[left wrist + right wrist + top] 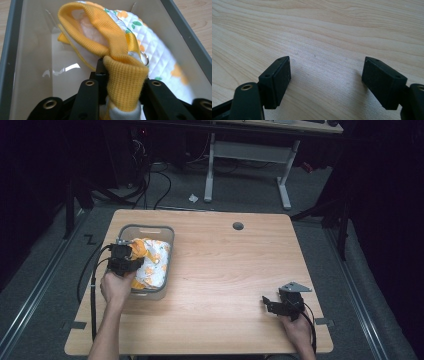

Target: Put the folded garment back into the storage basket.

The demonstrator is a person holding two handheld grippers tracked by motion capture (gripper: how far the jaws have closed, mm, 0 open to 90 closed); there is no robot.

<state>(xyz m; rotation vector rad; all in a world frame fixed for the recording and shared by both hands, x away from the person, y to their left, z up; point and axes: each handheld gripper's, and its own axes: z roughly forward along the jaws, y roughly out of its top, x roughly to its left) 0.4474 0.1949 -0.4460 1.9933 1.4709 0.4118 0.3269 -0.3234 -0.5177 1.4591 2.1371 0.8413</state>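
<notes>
Nearest the person, the right gripper (271, 304) rests low over the bare surface (225, 270), well apart from the bin (131, 231) and on the side of the surface opposite it. Its jaws stand wide and released, with plain wood grain between the two black pads (279, 80) and nothing held. The right hand (298, 330) grips it from behind, and a grey three-cornered plate sits on top.

Farther in, the left hand (116, 287) holds the left gripper (129, 256) at the near wall of the bin, pointing into it. Its jaws are clenched on a fold of the garment (125, 82): the yellow ribbed cuff bunches up between them, and a small metal snap shows just beside the pinched fold.

The garment lies inside the bin, a quilted white piece with orange and green print and yellow trim. Most of it heaps toward the bin's right wall, while the pale floor shows bare along the left wall. One ribbed yellow opening gapes upward just beyond the grip.

The bin is grey, with sloping walls, and stands at the left part of the surface. A black cable trails from the left gripper down past the bin's near-left corner.
</notes>
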